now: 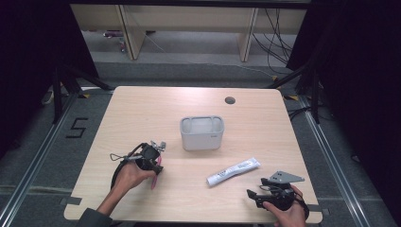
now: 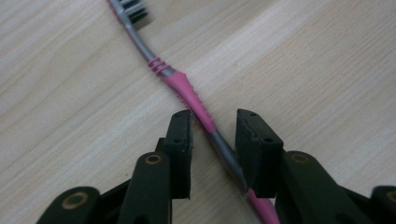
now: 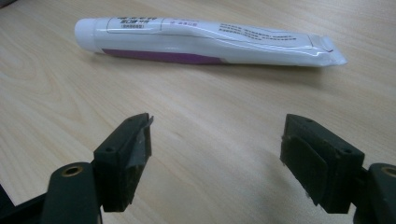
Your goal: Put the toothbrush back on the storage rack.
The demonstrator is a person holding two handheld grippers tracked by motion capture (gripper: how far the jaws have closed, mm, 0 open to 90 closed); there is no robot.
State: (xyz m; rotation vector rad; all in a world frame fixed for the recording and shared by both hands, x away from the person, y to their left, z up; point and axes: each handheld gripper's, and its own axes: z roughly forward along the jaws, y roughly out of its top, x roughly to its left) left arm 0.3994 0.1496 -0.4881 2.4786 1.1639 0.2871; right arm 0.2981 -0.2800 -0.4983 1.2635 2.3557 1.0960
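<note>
Pink and grey toothbrush (image 2: 187, 88) lies flat on the wooden table (image 1: 142, 109), near the left edge and toward the front. The left gripper (image 2: 214, 135) sits low over it, w/ one black jaw on each side of the handle. The right-hand jaw in the left gripper view looks to be touching the handle near its tip; the other jaw has a thin gap (so not a full pinch yet). The black bristles point away from the gripper.

The right gripper (image 3: 215, 140) is by the front right corner, jaws spread wide w/ nothing between them. A white toothpaste tube (image 3: 205, 42) w/ a purple stripe lies just ahead of it, apart from the jaws.

A grey plastic cup-box (image 1: 202, 133) stands upright near the middle of the table, well apart from both grippers.
</note>
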